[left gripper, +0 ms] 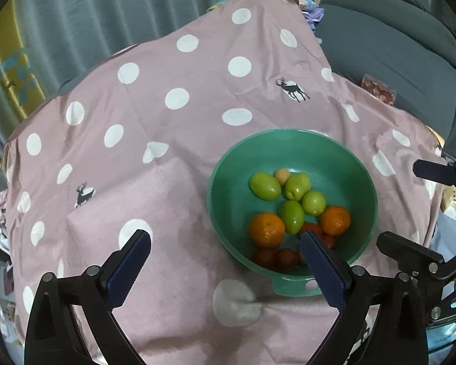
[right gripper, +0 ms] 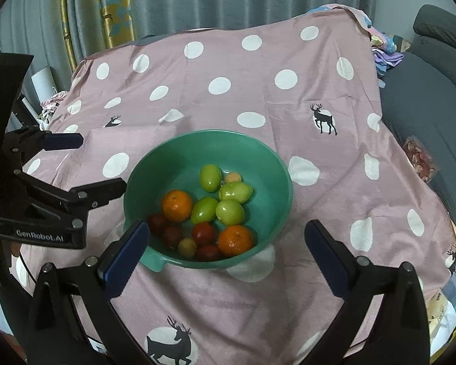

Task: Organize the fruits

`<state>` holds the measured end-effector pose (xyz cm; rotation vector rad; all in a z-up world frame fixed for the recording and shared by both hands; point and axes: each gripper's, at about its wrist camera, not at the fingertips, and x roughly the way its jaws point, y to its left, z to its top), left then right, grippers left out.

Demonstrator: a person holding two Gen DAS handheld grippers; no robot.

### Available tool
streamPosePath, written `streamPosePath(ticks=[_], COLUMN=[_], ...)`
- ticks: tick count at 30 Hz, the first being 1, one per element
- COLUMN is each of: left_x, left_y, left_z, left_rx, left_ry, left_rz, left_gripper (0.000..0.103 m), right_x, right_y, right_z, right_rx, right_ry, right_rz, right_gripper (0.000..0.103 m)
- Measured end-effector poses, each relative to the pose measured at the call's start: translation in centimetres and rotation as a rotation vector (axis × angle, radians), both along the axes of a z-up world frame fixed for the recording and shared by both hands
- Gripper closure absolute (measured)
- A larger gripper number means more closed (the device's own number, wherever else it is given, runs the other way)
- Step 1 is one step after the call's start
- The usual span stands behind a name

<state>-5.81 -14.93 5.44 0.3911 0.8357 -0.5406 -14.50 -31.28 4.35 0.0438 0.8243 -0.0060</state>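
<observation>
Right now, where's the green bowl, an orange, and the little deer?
green bowl [right gripper: 267,164]: right wrist view, bare inner wall.
orange [right gripper: 177,206]: right wrist view, its middle.
deer [right gripper: 323,119]: right wrist view, its body.

The pink spotted cloth [right gripper: 319,213] on the bench lies bare across the upper frame and lower right, only the green bowl [right gripper: 258,158] of fruit obstructing the centre.
</observation>
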Motion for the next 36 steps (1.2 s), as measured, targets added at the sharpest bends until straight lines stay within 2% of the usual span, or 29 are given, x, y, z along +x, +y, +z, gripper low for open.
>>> streamPosePath(ticks=[6, 13, 23, 36], left_x=[0.2, 0.0, -0.1, 0.0], left_y=[0.2, 0.0, -0.3, -0.4], left_z=[0.3, 0.8, 0.8, 0.7], left_rx=[-0.025, -0.052, -0.018, -0.016], left_ry=[0.028, 0.045, 0.013, 0.013], left_rz=[0.033, 0.016, 0.036, 0.036], left_gripper=[0.004, 0.004, 0.004, 0.004], right_x=[-0.3, 0.0, 0.2, 0.5], right_y=[0.1, 0.3, 0.8, 1.3], right_z=[0.2, 0.2, 0.4, 0.2], right_rx=[-0.013, -0.02, -0.031, -0.032], right_ry=[0.005, 0.013, 0.009, 0.014], right_rz=[0.011, 0.027, 0.049, 0.056], right_gripper=[0.0, 0.0, 0.0, 0.0])
